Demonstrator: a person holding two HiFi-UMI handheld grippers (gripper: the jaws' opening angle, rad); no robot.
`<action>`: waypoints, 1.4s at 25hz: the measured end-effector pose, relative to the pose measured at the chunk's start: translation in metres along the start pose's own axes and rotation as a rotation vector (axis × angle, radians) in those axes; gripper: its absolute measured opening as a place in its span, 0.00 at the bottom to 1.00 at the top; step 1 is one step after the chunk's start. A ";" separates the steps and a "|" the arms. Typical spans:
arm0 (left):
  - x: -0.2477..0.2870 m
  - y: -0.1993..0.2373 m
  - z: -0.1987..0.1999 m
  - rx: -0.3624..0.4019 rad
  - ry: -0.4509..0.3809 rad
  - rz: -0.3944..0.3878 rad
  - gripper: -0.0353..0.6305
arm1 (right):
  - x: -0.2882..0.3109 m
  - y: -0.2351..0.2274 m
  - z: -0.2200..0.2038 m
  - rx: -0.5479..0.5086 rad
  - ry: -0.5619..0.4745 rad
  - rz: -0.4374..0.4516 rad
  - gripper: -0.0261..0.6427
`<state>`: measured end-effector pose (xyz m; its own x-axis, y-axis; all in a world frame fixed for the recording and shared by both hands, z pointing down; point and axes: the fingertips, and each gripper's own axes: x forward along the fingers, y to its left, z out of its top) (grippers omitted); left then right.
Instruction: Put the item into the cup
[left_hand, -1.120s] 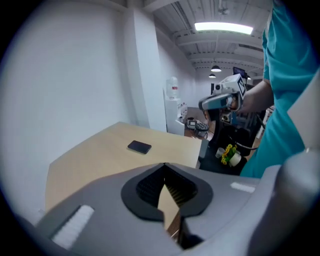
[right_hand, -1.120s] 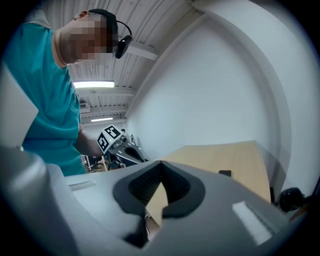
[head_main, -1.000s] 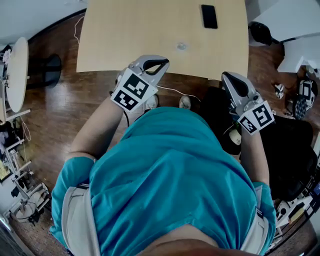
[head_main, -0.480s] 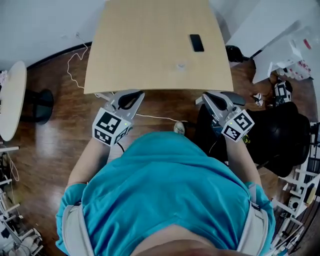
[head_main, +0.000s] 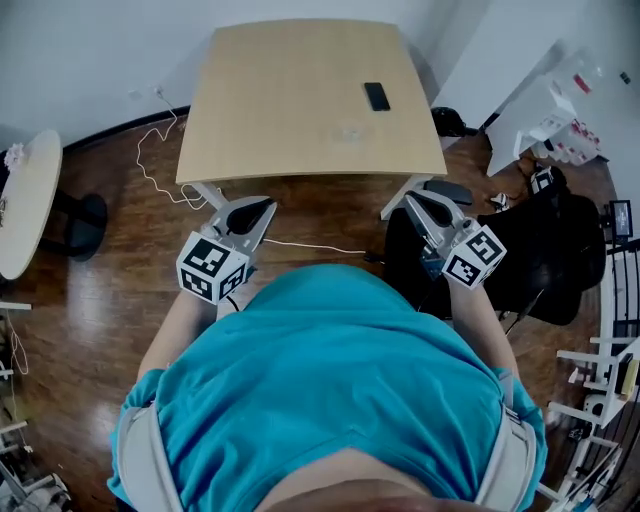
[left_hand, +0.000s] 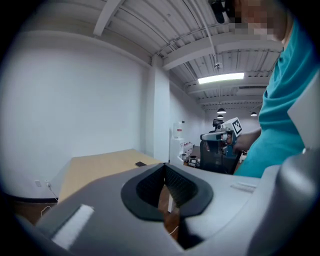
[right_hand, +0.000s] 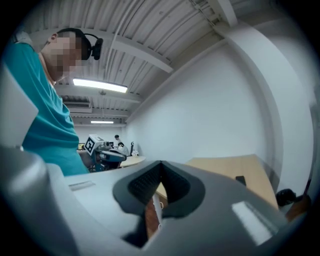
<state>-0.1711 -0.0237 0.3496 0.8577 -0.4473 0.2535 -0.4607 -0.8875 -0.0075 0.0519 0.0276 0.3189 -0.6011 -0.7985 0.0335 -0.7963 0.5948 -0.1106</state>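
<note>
desk (head_main: 290, 100): pale wood-look top, smooth, matt
floor (head_main: 110, 260): dark brown wood boards around the desk, glossy, streaked with reflections
phone (head_main: 377, 96): black, smooth, on the desk's right part
left hand-held gripper (head_main: 266, 204): grey plastic shell, smooth, faint sheen, before the desk's near edge
right hand-held gripper (head_main: 413, 201): same grey plastic
pads (left_hand: 176, 183): black, matt, finely ribbed
marker cube (head_main: 210, 268): matt black-and-white print
shirt (head_main: 330, 390): teal cloth, matt, softly creased
cable (head_main: 160, 165): white, smooth sheath, on the floor left of the desk
</note>
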 end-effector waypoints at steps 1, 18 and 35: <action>-0.001 -0.011 0.003 -0.007 -0.009 0.008 0.06 | -0.013 0.004 0.002 -0.017 -0.003 0.007 0.04; -0.013 -0.246 0.002 -0.034 -0.078 0.038 0.06 | -0.213 0.075 -0.052 0.030 0.014 0.143 0.04; -0.106 -0.197 -0.024 -0.230 -0.224 0.056 0.06 | -0.167 0.119 -0.068 0.016 0.051 0.083 0.04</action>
<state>-0.1768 0.2012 0.3475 0.8466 -0.5307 0.0395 -0.5263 -0.8239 0.2102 0.0532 0.2379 0.3673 -0.6677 -0.7408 0.0738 -0.7428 0.6565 -0.1313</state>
